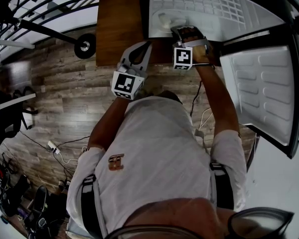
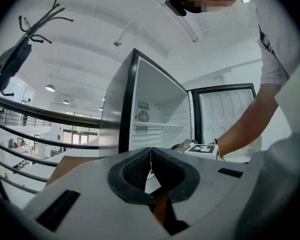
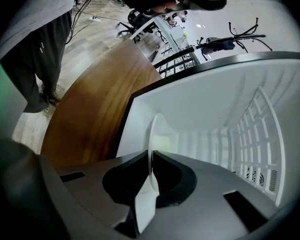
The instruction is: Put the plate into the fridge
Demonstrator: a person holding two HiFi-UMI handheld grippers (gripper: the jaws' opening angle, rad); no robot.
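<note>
The right tool (image 3: 151, 159) is pinching the rim of 1 white plate (image 3: 158, 129). The plate is extending toward 12 o'clock from its jaws, just inside the 1 open fridge (image 3: 225, 109). The left tool (image 2: 150, 159) is pressing its jaws together on nothing, hanging at 8 o'clock of the right one, outside the fridge.

A brown wooden tabletop (image 1: 120, 24) carries the open fridge (image 1: 204, 6) — cables (image 1: 70, 143) cross the plank floor (image 1: 65, 93).
</note>
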